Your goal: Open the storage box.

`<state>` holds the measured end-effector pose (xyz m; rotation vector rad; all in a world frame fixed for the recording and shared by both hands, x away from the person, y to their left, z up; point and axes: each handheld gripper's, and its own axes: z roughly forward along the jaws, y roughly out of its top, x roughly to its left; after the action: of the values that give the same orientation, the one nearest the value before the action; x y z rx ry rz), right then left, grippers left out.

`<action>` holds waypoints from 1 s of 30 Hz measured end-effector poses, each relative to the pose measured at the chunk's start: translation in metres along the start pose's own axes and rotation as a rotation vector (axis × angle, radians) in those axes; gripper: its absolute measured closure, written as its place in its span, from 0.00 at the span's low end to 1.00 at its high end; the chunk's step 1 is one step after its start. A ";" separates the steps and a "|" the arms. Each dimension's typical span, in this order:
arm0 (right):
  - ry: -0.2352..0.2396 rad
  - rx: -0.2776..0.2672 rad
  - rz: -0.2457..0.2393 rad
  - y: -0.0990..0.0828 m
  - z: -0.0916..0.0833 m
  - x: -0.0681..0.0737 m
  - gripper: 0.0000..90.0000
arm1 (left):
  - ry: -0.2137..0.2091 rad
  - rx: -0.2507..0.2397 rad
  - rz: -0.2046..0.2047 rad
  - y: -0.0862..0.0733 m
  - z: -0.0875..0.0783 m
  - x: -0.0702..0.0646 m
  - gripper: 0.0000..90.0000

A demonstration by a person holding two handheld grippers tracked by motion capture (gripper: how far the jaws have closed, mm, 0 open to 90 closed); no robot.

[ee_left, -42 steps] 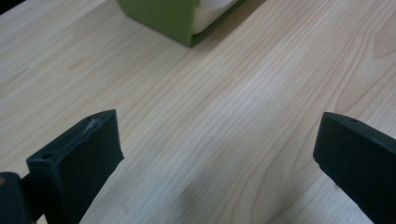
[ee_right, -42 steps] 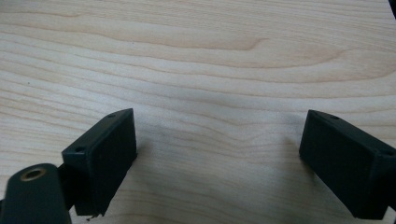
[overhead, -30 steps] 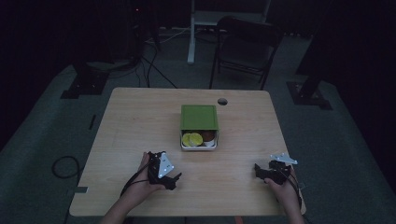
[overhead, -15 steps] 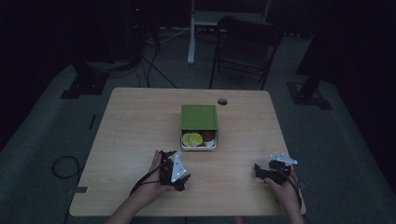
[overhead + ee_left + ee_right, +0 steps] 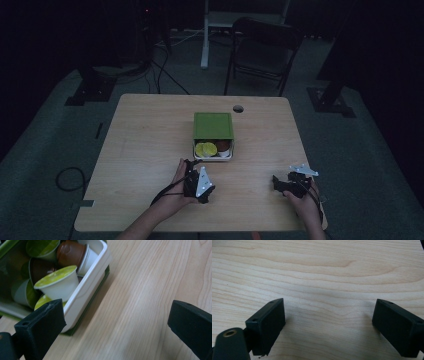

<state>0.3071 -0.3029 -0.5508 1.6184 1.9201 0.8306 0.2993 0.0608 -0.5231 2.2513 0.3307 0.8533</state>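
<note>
While both tongs gape wide, left tongs [image 5: 117, 322] near capsule tray [image 5: 93, 282], right tongs [image 5: 329, 325] over table [image 5: 317, 270], no writing legible

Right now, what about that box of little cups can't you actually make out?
- Capsule count: in the high view the green lid covers most of the white tray.
- Printing on the capsules: none legible in the left gripper view.
- Tray's far end: cut off by that view's edge.

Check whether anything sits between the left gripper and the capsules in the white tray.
Nothing visible on the table lies between them. The left gripper is open, just short of the white tray, with bare wood between. The tray's near wall stands in front of the capsules, and the green lid covers the tray's far part, so reach in from above.
</note>
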 end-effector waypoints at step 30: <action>0.006 -0.002 -0.007 0.000 0.000 0.000 0.12 | 0.058 -0.055 0.185 0.026 0.041 -0.005 0.23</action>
<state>0.3071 -0.3027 -0.5509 1.6090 1.9273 0.8345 0.3226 0.0187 -0.5293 2.2342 0.1246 1.0124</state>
